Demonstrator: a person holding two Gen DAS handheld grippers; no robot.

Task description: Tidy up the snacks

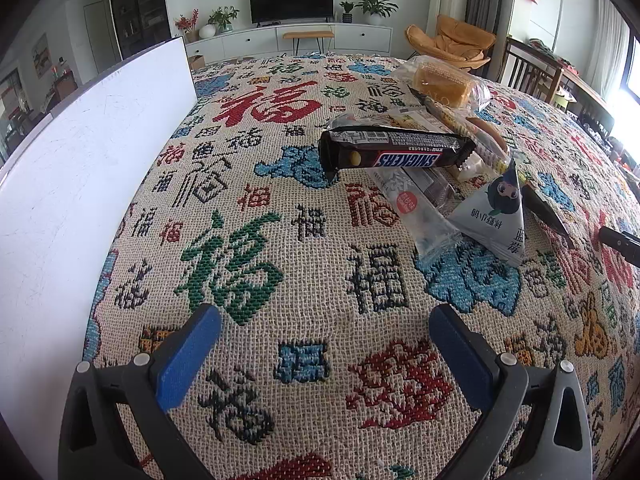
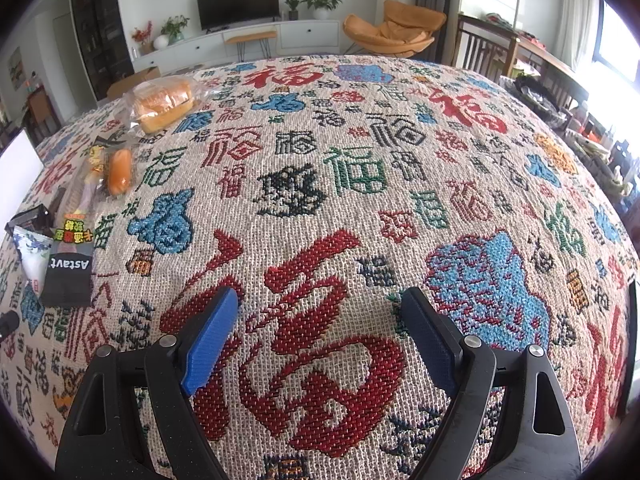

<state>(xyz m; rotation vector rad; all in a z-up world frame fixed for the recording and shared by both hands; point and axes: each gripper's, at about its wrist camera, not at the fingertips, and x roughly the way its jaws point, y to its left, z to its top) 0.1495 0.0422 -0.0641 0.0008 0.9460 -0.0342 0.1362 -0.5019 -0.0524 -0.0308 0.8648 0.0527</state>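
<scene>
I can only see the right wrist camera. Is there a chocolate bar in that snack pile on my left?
Observer: Yes. A Snickers bar lies on top of the pile, label upside down in the left wrist view.
Operator: What's that big white thing at my left edge?
Observer: A tall white board standing along the left side of the patterned tablecloth.
Operator: Is my other gripper holding a snack?
Observer: No. The left gripper is open and empty, with only cloth between its blue pads.
Operator: Any funny-shaped snacks?
Observer: A pyramid-shaped pouch with a cartoon face, in front of the Snickers.
</scene>
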